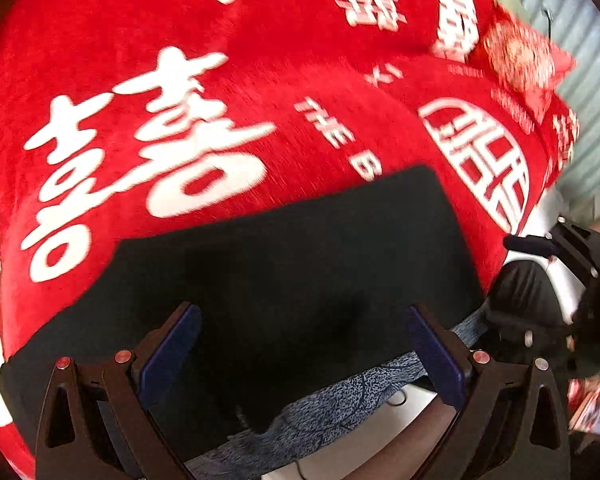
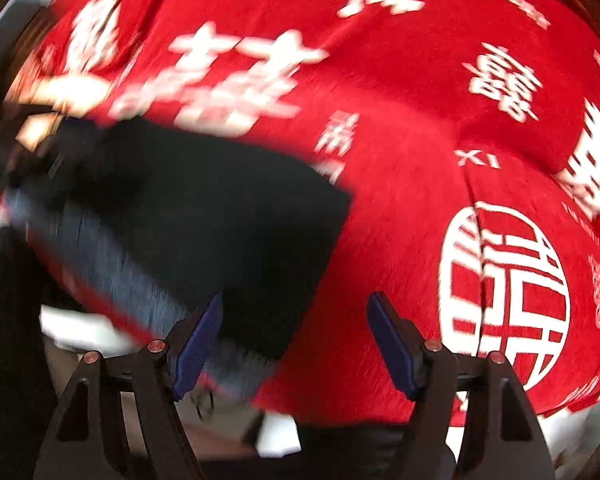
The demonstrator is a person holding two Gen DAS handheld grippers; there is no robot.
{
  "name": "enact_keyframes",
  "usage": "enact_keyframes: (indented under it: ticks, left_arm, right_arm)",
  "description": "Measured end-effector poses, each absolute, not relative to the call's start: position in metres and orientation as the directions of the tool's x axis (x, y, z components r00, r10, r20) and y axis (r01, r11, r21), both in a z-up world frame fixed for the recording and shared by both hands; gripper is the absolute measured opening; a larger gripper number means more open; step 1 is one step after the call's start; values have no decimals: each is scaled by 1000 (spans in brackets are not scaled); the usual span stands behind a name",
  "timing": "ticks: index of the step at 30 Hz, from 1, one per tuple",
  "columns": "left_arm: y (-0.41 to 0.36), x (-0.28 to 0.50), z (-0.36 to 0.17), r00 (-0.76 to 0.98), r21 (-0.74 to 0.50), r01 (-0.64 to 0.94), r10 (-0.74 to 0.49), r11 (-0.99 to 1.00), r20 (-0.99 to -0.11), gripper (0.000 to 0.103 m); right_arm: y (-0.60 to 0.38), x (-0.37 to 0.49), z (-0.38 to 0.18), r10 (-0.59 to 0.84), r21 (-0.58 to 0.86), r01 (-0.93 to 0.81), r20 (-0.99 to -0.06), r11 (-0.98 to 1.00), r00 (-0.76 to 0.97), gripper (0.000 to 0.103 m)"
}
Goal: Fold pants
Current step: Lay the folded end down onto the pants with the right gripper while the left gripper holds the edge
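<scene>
The black pants [image 1: 284,280] lie folded into a flat rectangle on a red blanket with white characters [image 1: 180,80], near its front edge. A blue-grey lining or waistband [image 1: 340,404] shows along their near edge. My left gripper [image 1: 304,356] is open, its blue pads on either side above the pants' near edge, holding nothing. In the right wrist view the pants [image 2: 204,220] lie to the left on the blanket [image 2: 400,140]. My right gripper [image 2: 296,344] is open over the pants' right corner. The right gripper's black body [image 1: 572,272] shows in the left wrist view.
A red patterned pillow [image 1: 520,56] lies at the blanket's far right, near a pale ribbed wall [image 1: 592,60]. White floor [image 1: 380,440] shows below the blanket's front edge. A dark object [image 2: 16,168] sits at the blanket's left edge in the right wrist view.
</scene>
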State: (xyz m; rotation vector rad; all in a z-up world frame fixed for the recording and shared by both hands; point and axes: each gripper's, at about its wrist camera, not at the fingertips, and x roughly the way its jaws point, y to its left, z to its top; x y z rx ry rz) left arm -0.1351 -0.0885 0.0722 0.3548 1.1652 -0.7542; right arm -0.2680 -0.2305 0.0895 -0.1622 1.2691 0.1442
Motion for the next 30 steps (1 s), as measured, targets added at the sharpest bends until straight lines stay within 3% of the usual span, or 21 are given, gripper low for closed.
enact_keyframes:
  ticks: [4,8,13,17,20,23,30]
  left_arm:
    - [-90,-136,39,192,-39,690,-235,723,-953,102]
    - [-81,-137,29,190,-22,683,-208,730,-960,102]
    - [-81,-138,30,200,-14,677,-202,736,-959,102]
    - [-78,-141,27,198,-19,659,-197,752,-960,102]
    - [-69,-138,23,162,-59,634,-207,771,-965,102]
    - [-62,-139,21,152,-82,622,-224,778,-963,102]
    - [-57,-147,19,165,-77,621,-227,780,-960,102]
  right_arm:
    - [-228,-280,59,-159,-205,-188,-959,961,234,78]
    - [-248,-288,69,-100,-121,-94,-973,988,207,78]
    - [-261,-263,113,87,82,-29,-924,996,373,79]
    - [-244,-224,111,229,203,-108,-883,973,409,79]
    - [-237,-193,66,204,179,-113,-937,977,284,79]
    - [-240,-186,57,276,249,-130,-924,960,264,95]
    - [-236,-228,73,229,188,-176,-941,966,250,95]
